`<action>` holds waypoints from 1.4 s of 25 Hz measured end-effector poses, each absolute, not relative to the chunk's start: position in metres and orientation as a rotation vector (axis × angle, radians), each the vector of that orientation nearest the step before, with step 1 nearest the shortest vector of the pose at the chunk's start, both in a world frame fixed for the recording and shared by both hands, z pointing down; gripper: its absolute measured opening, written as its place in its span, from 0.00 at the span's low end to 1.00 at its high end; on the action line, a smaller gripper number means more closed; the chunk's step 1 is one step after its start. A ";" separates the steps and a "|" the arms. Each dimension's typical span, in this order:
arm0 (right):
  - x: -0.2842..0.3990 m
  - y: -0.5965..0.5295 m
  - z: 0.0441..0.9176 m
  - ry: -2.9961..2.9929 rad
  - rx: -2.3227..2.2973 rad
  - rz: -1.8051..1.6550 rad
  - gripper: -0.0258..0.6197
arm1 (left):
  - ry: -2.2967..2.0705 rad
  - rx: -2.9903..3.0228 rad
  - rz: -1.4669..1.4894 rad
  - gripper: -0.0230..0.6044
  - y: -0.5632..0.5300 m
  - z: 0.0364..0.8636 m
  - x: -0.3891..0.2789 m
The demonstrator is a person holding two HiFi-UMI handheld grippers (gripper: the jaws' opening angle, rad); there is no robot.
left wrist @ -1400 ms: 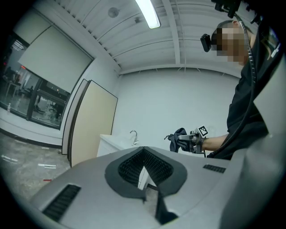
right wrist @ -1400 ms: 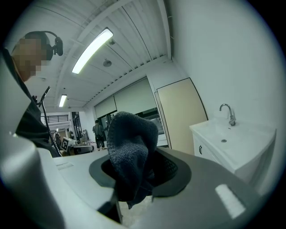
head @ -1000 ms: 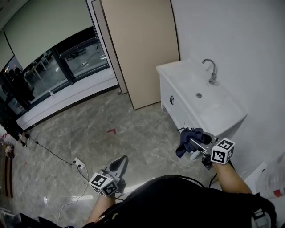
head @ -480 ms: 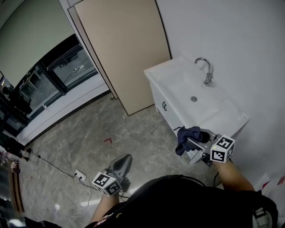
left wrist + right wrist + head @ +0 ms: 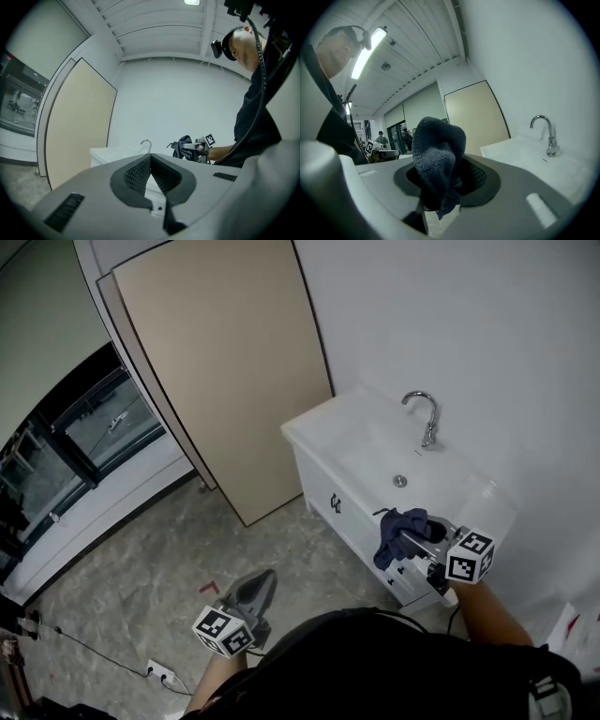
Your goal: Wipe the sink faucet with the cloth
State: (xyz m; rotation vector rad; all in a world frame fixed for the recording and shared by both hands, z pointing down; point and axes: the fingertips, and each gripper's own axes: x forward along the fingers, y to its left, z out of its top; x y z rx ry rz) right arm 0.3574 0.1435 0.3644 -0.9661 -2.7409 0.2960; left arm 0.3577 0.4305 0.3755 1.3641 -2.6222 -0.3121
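Head view: the right claw [image 5: 412,534] is clamped on the dark blue cloth [image 5: 392,532], just over the near edge of the white sink [image 5: 314,432] and well apart from the chrome faucet [image 5: 427,418] by the far wall. The left claw [image 5: 265,579] hangs low at left above the floor [image 5: 141,596].

Left gripper view: its jaws are pressed together with nothing between them.

Right gripper view: the cloth bunches up between the jaws, with the faucet far right.

Beige door [image 5: 220,371] stands on grey marble floor [image 5: 122,606].
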 end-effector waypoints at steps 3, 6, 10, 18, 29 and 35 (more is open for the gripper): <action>0.313 0.162 0.355 -2.776 -0.875 0.356 0.27 | -2.602 1.416 -0.230 0.04 0.469 0.363 0.303; 0.267 0.163 0.346 -2.823 -0.762 0.403 0.27 | -2.566 1.458 -0.212 0.04 0.487 0.357 0.242; 0.228 0.122 0.357 -2.852 -0.564 0.470 0.27 | -2.494 1.546 -0.280 0.04 0.463 0.362 0.179; 0.141 -0.102 0.401 -2.949 0.004 0.601 0.27 | -2.370 1.631 -0.196 0.04 0.334 0.376 0.044; 0.016 -0.259 0.497 -2.655 0.230 0.104 0.27 | -2.052 1.798 -0.030 0.04 0.146 0.368 -0.096; -0.019 -0.257 0.575 -2.189 0.148 -0.114 0.27 | -1.785 2.021 -0.027 0.04 0.063 0.399 -0.131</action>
